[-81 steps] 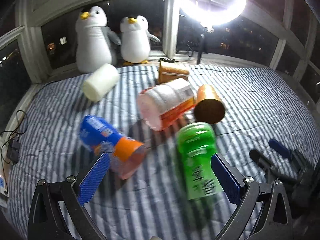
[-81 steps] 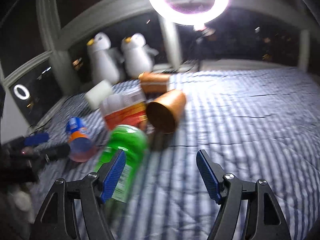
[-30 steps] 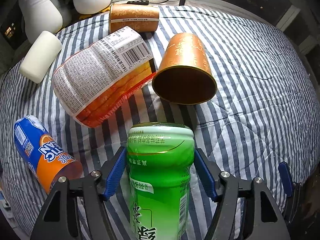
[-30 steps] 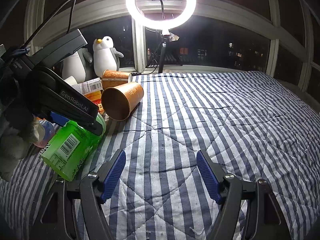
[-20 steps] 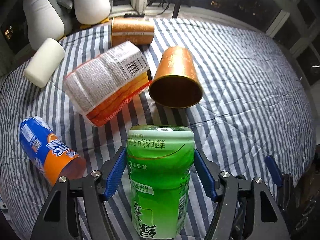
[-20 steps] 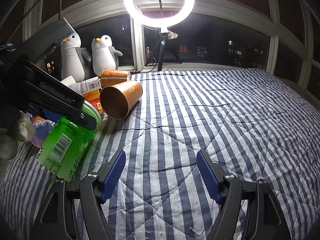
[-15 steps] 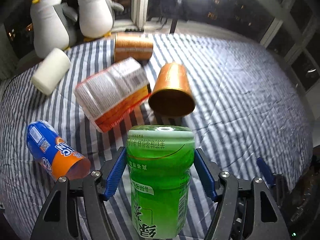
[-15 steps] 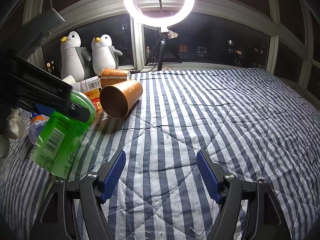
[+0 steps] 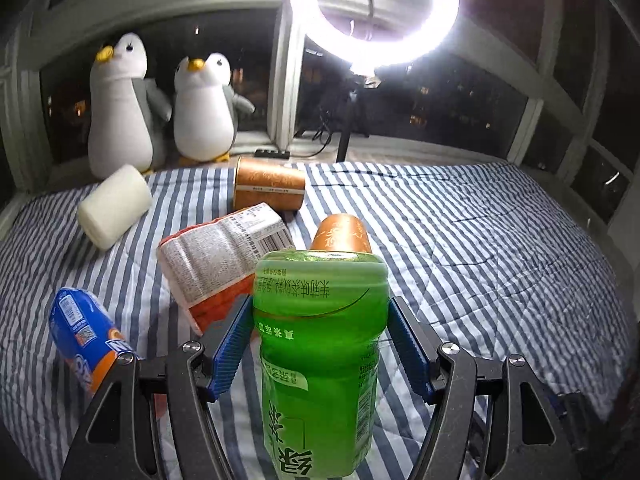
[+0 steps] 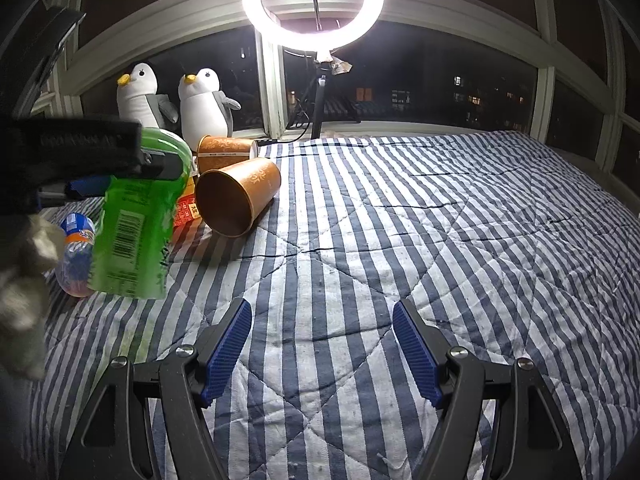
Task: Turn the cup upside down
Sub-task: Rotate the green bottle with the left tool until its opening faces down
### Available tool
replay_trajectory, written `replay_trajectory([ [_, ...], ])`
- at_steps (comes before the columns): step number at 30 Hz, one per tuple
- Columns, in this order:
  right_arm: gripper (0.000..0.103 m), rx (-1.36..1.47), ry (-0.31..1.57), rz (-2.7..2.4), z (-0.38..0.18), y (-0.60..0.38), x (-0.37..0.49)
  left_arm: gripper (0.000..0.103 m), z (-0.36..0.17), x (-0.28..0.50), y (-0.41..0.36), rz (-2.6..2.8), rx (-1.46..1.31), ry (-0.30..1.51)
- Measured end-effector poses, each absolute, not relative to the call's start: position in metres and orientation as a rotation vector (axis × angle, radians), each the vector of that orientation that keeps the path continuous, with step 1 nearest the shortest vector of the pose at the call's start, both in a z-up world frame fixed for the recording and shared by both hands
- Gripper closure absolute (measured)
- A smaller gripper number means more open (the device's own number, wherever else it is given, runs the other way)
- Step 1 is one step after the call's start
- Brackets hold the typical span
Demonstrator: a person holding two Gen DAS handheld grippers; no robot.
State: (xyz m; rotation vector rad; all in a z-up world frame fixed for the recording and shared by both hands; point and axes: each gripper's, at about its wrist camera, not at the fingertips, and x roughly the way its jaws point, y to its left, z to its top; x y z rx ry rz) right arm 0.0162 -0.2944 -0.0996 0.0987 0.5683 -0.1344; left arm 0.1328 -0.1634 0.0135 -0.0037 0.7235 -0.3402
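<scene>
My left gripper [image 9: 320, 336] is shut on a green cup [image 9: 320, 344] wrapped in a green tea label. The blue pads [image 9: 232, 344] press its two sides. In the right wrist view the green cup [image 10: 136, 216] is held above the striped bedspread [image 10: 400, 240], nearly upright with its closed end up and its lower end close to the cloth. My right gripper [image 10: 322, 344] is open and empty, low over the bedspread to the right of the cup.
A gold cup [image 10: 236, 200] lies on its side behind the green one. A second gold cup [image 9: 269, 184], an orange-and-white wrapped cup [image 9: 224, 256], a blue-orange cup [image 9: 86, 336] and a white cylinder [image 9: 114, 206] lie around. Two plush penguins [image 9: 160, 108] and a ring light [image 10: 313, 4] stand at the window.
My left gripper closed on the lying green cup, lifted it and has been tilting it up; the view swung from looking down at the bed toward the window. The right gripper held still.
</scene>
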Motion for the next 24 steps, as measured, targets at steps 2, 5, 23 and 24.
replay_trajectory([
  [2, 0.033, 0.098, 0.569, -0.134, -0.099, -0.294, 0.016, 0.032, 0.010, 0.130, -0.166, -0.336, 0.005, 0.696],
  [5, 0.033, 0.098, 0.567, -0.135, -0.098, -0.294, 0.016, 0.032, 0.006, 0.124, -0.166, -0.338, 0.006, 0.686],
  [23, 0.033, 0.098, 0.564, -0.146, -0.097, -0.294, 0.014, 0.032, 0.013, 0.076, -0.156, -0.361, 0.086, 0.719],
  [24, 0.033, 0.098, 0.564, -0.147, -0.096, -0.294, 0.014, 0.032, 0.014, 0.073, -0.155, -0.362, 0.088, 0.722],
])
